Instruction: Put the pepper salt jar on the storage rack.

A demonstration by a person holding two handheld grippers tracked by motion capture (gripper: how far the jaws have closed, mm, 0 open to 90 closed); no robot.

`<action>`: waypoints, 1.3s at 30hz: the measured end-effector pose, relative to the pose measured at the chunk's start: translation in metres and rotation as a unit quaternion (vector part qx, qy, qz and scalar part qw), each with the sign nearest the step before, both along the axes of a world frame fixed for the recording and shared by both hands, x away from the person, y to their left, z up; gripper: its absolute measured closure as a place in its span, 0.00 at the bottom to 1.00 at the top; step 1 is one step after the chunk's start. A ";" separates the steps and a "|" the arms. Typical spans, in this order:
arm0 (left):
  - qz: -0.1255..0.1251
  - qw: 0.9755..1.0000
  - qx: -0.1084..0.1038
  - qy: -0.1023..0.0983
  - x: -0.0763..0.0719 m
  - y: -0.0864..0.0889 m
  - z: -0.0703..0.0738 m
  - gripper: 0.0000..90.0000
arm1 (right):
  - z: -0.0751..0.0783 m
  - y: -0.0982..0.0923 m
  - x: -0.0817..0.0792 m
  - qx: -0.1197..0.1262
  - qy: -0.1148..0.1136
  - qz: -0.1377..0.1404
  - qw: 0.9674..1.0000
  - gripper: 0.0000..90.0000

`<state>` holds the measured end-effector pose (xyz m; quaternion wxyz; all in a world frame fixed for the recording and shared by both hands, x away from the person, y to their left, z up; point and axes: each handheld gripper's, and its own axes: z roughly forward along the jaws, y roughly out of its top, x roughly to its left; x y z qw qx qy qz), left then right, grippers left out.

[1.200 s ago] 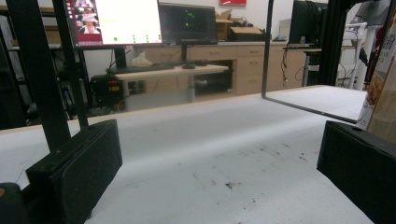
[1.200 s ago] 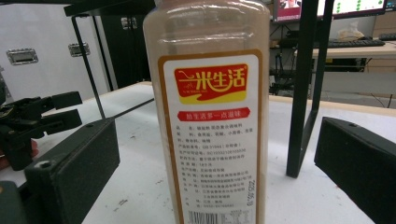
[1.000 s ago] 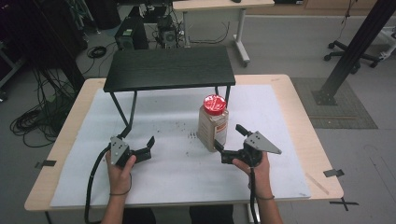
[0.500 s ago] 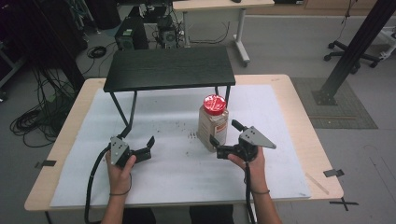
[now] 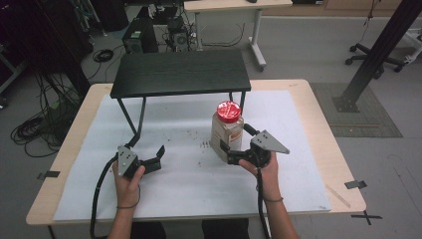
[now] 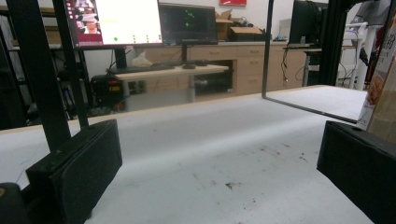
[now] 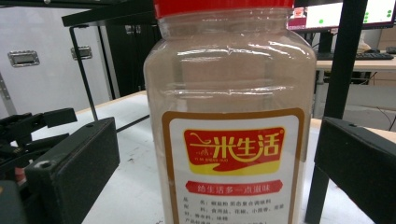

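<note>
Worktop (image 5: 308, 114) is light wood, covered by a white sheet (image 5: 174, 194) with small dark specks near its middle. Black shelf stand (image 5: 179, 74) sits on thin metal legs at the far part of the sheet. Seasoning jar (image 5: 226, 130) stands upright on the sheet just in front of the stand's right front leg: clear plastic, red lid (image 5: 229, 110), pale brown powder inside, white label with a red and yellow logo and Chinese text, readable in the right gripper view (image 7: 231, 154). Right gripper (image 5: 235, 145) is held in the person's right hand (image 5: 263, 167), low over the sheet, just right of the jar, pointing at it. Its fingers (image 7: 70, 172) are spread wide, one on each side of the jar's lower body with gaps visible on both sides, not clamping it. Left gripper (image 5: 158, 160) is in the left hand (image 5: 127, 180), near the front left of the sheet, well apart from the jar. Its fingers (image 6: 79, 168) are released and wide apart, nothing between them, resting close to the sheet. Jar's edge shows at the far right of the left gripper view (image 6: 385, 98).
</note>
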<state>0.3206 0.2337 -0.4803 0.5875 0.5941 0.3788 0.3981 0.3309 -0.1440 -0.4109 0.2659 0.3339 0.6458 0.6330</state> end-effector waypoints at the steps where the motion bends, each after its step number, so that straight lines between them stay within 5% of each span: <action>1: 0.000 1.000 0.000 0.000 0.000 0.000 0.000 0.00 | 0.000 0.001 0.001 0.001 0.000 0.000 1.000 0.00; 39: -0.001 1.000 0.001 -0.001 0.000 0.000 0.000 0.00 | -0.006 0.027 0.025 -0.009 -0.013 -0.039 0.999 0.00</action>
